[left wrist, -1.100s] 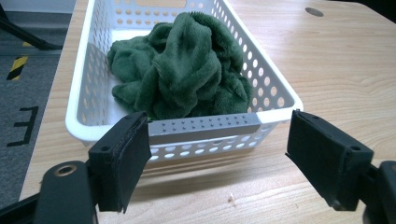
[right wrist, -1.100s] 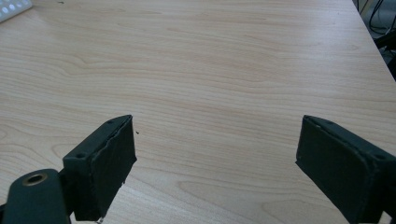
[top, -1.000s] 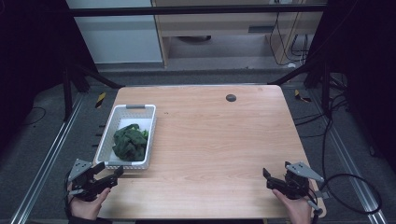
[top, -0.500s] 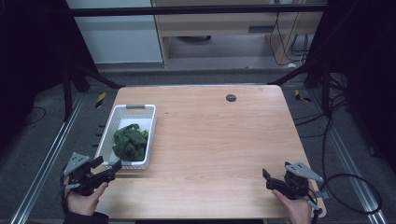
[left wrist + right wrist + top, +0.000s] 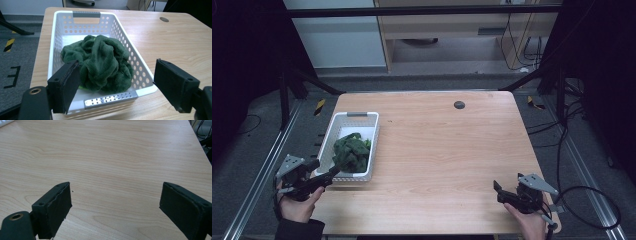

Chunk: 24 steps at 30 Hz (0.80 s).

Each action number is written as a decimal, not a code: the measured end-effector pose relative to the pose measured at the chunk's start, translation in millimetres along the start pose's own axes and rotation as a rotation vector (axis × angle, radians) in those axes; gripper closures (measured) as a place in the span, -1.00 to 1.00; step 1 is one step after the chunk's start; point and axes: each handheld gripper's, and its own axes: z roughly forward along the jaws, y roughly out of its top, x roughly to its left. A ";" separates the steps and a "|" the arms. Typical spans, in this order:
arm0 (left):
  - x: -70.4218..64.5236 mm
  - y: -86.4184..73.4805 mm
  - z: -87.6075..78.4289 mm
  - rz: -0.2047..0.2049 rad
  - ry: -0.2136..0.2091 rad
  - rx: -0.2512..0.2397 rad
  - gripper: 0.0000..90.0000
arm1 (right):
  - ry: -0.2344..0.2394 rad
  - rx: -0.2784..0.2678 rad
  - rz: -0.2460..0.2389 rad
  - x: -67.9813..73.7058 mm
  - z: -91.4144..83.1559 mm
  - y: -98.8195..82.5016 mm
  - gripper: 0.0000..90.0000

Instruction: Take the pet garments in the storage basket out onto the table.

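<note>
So the green towel (image 5: 100, 63) is bunched up in the white basket (image 5: 125, 93) at the table's (image 5: 447, 150) left side. The left gripper (image 5: 116, 83) is lined up at the near rim, jaws wide, probably going in for it. The right gripper (image 5: 117, 207) sits wide over bare wood. The left gripper view shows the rim's holes, which the high view can't.

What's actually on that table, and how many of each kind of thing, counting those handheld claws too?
White perforated basket: 1
Green cloth, bunched up inside the basket: 1
Handheld grippers, left gripper and right gripper, both open: 2
Total: 4
</note>
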 end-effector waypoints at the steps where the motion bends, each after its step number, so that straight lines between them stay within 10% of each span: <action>1: 0.5 0.8 0.1 0.001 0.001 0.000 -0.54 | -0.001 0.000 -0.001 -0.1 0.1 0.1 -0.77; 24: 4.3 23.6 21.6 0.027 0.006 0.049 -0.56 | 0.003 0.006 0.005 0.1 1.0 0.7 -0.78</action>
